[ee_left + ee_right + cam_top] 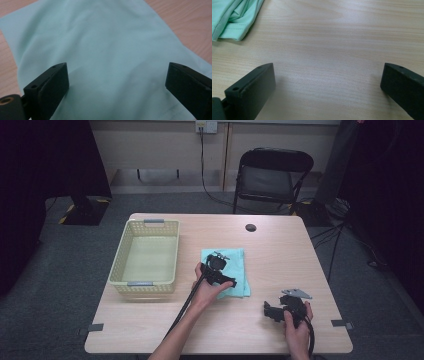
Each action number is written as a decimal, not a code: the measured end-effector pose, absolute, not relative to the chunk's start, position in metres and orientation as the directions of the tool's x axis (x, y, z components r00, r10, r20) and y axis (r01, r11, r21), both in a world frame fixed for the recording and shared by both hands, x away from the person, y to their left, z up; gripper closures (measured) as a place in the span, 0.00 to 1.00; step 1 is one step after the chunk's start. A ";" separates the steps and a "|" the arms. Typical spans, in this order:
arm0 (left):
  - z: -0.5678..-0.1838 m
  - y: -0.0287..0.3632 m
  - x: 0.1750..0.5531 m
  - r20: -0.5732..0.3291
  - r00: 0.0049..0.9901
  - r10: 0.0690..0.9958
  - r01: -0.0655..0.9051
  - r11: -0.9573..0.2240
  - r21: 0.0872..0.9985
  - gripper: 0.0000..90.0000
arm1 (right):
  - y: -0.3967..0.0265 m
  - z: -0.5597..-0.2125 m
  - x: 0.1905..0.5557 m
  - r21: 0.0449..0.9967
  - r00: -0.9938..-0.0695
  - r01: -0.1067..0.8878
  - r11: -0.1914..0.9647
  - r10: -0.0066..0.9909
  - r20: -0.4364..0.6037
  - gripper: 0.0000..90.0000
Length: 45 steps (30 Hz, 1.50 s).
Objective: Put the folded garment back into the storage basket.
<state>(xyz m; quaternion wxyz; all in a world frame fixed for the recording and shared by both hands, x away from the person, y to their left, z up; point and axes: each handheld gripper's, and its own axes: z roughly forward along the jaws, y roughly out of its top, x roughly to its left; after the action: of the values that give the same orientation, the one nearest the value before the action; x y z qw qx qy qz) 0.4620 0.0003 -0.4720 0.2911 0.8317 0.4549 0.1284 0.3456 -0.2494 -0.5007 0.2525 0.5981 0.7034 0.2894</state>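
Observation:
A folded mint-green cloth (235,270) lies near the middle of the wooden table (270,245). My left gripper (222,272) hovers right over it, open. In the left gripper view the cloth (105,50) spreads under the wide-apart jaws of the left gripper (117,82), with nothing between them. My right gripper (272,311) rests low on the table at the front right, open. In the right gripper view the right gripper (327,87) has only bare wood between its jaws, and a corner of the cloth (234,17) lies at the upper left.
A pale yellow plastic basket (122,252) with grey handles stands on the left side of the table. A small dark round spot (250,227) sits near the far edge. A black folding chair (272,175) stands beyond the table.

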 end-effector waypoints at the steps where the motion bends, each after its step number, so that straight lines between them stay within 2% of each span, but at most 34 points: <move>1: -0.474 0.000 0.463 -0.051 0.556 0.830 0.685 -0.422 0.594 0.05 | -0.249 -0.501 0.346 0.709 -0.157 0.695 0.117 0.988 -0.009 0.00; 5: -0.481 -0.002 0.465 -0.047 0.551 0.833 0.691 -0.424 0.585 0.05 | -0.249 -0.501 0.346 0.709 -0.157 0.695 0.117 0.988 -0.009 0.00; 11: -0.485 -0.008 0.462 0.007 0.528 0.849 0.686 -0.432 0.586 0.03 | -0.249 -0.501 0.346 0.709 -0.165 0.694 0.123 0.986 -0.009 0.00; 26: -0.489 -0.005 0.464 -0.007 0.524 0.851 0.679 -0.413 0.606 0.01 | -0.249 -0.501 0.345 0.709 -0.171 0.693 0.127 0.985 -0.009 0.00; 29: -0.486 -0.002 0.464 -0.007 0.536 0.844 0.681 -0.427 0.595 0.04 | -0.249 -0.501 0.345 0.709 -0.172 0.693 0.128 0.985 -0.009 0.00; 30: -0.483 0.002 0.466 -0.010 0.551 0.835 0.680 -0.441 0.586 0.10 | -0.249 -0.501 0.345 0.709 -0.172 0.693 0.128 0.985 -0.009 0.00; 31: -0.483 0.002 0.466 -0.010 0.551 0.835 0.680 -0.441 0.586 0.14 | -0.249 -0.501 0.345 0.709 -0.172 0.693 0.128 0.985 -0.009 0.00; 32: -0.482 0.005 0.466 -0.010 0.556 0.831 0.677 -0.446 0.586 0.14 | -0.249 -0.501 0.345 0.709 -0.173 0.693 0.128 0.985 -0.009 0.00; 33: -0.481 0.010 0.467 -0.010 0.565 0.825 0.668 -0.450 0.593 0.22 | -0.249 -0.501 0.345 0.709 -0.173 0.693 0.128 0.985 -0.009 0.00; 35: -0.481 0.014 0.468 -0.010 0.561 0.828 0.663 -0.442 0.604 0.29 | -0.249 -0.501 0.345 0.709 -0.173 0.693 0.128 0.985 -0.009 0.00; 41: -0.479 0.018 0.471 -0.012 0.549 0.836 0.669 -0.431 0.605 0.38 | -0.249 -0.501 0.345 0.709 -0.173 0.693 0.128 0.985 -0.009 0.00; 44: -0.478 0.021 0.473 -0.010 0.545 0.839 0.669 -0.427 0.609 0.51 | -0.249 -0.501 0.345 0.709 -0.173 0.693 0.128 0.985 -0.009 0.00; 45: -0.478 0.023 0.474 -0.011 0.535 0.845 0.672 -0.417 0.612 0.51 | -0.249 -0.501 0.345 0.709 -0.173 0.693 0.128 0.985 -0.009 0.00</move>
<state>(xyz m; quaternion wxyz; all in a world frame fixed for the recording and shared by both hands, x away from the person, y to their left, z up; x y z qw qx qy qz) 0.4738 0.0228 -0.4781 0.2856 0.8281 0.4581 0.1513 0.3454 -0.2490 -0.5008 0.2501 0.5924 0.7082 0.2915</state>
